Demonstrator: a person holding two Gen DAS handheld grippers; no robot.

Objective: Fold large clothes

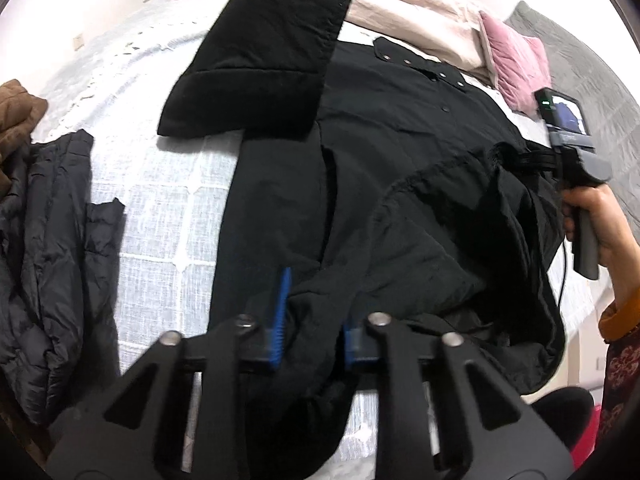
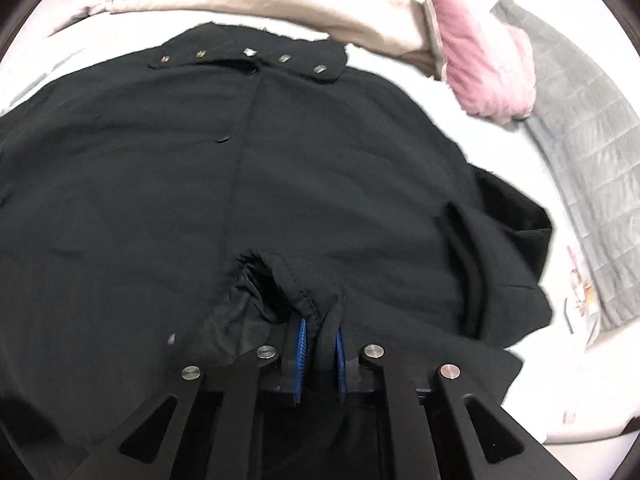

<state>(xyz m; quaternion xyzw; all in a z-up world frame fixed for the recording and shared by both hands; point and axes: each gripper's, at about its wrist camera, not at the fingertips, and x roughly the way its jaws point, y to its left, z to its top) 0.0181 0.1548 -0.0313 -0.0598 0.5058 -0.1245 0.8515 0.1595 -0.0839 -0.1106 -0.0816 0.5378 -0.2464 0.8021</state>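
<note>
A: Black coat (image 2: 280,168) spread mid-bed (image 1: 160,200), collar toward the far edge. Grippers?
B: Left gripper (image 1: 314,320), right gripper (image 2: 320,344) both pinching hem. Lift evenly, fold toward collar.

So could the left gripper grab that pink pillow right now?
Probably not. The left gripper is shut on the black coat, and the pink pillow lies at the bed's far side, beyond the spread coat.

Left claw (image 1: 312,320) and right claw (image 2: 320,340), each clamped on black cloth.
</note>
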